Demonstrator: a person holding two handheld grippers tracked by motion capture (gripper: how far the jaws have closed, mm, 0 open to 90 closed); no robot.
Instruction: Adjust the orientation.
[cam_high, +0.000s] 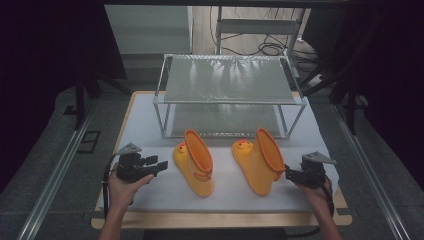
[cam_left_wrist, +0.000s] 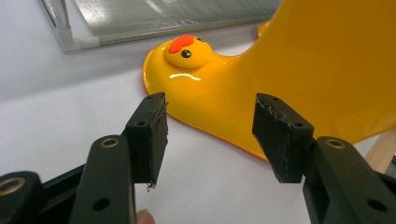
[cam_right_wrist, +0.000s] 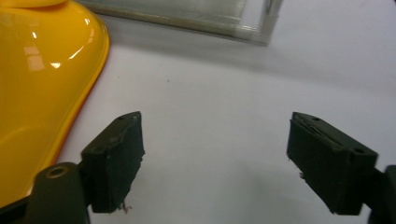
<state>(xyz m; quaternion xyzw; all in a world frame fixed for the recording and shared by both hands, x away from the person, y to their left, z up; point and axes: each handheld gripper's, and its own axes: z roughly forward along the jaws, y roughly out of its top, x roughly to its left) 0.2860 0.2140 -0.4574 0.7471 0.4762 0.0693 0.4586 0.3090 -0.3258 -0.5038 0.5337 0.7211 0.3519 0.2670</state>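
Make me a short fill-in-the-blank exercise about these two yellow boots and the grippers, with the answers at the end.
1. Each yellow boot has a small ____ face on its toe.
2. Behind the boots stands a metal rack with ____ shelves.
3. The jaws of the left gripper and of the right gripper are both ____.
4. Both boots lie on their ____ on the white table cover.

Missing words: duck; two; open; sides
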